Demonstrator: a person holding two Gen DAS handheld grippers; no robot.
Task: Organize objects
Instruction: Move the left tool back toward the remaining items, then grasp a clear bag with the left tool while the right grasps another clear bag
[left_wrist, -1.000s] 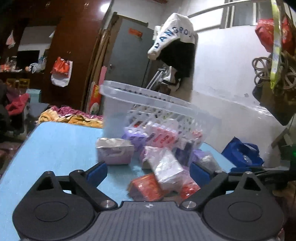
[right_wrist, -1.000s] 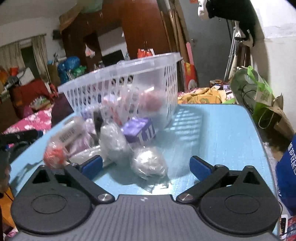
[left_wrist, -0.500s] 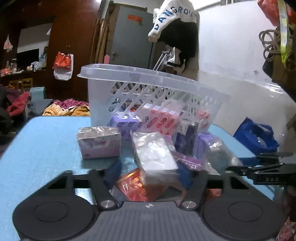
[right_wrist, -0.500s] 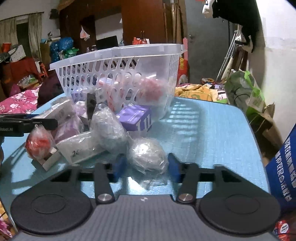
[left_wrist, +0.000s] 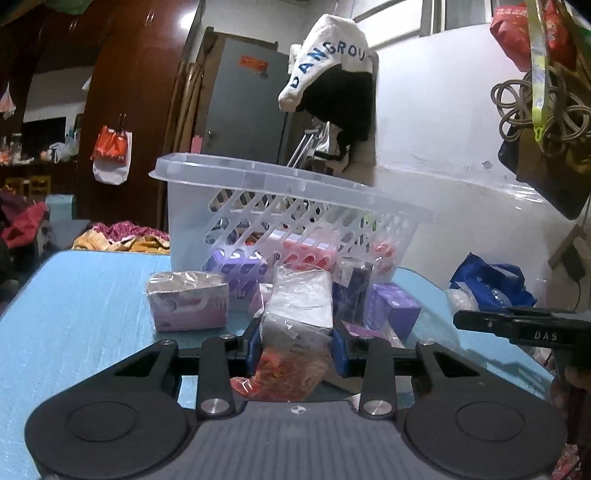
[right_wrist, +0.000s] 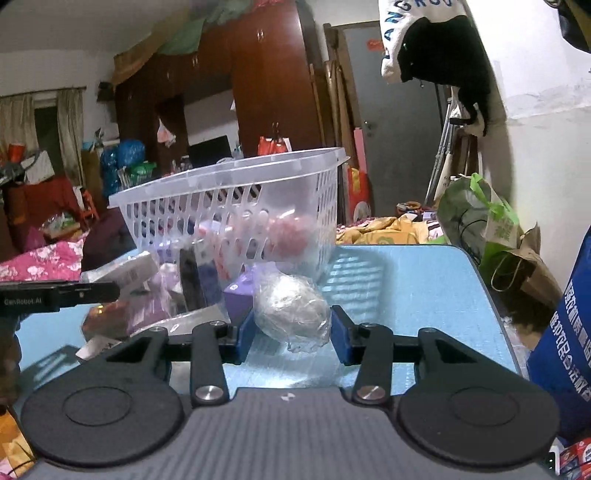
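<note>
A clear plastic basket (left_wrist: 258, 177) stands on the blue table (left_wrist: 81, 295) with several packets inside. My left gripper (left_wrist: 297, 345) is shut on a white plastic-wrapped box (left_wrist: 301, 302), held just above an orange-red packet (left_wrist: 284, 369). A pink wrapped box (left_wrist: 186, 304) and purple boxes (left_wrist: 391, 308) lie in front of the basket. In the right wrist view my right gripper (right_wrist: 291, 334) is shut on a round silver wrapped bundle (right_wrist: 291, 312), in front of the basket (right_wrist: 229, 181).
The right gripper's body (left_wrist: 524, 326) shows at the right of the left wrist view, the left gripper's body (right_wrist: 55, 295) at the left of the right wrist view. A blue bag (left_wrist: 491, 284) and a green bag (right_wrist: 476, 214) sit beyond the table edges.
Both grippers went from wide open to shut: the left closed on the white wrapped box, the right on the silver bundle. Both objects now sit slightly raised.
</note>
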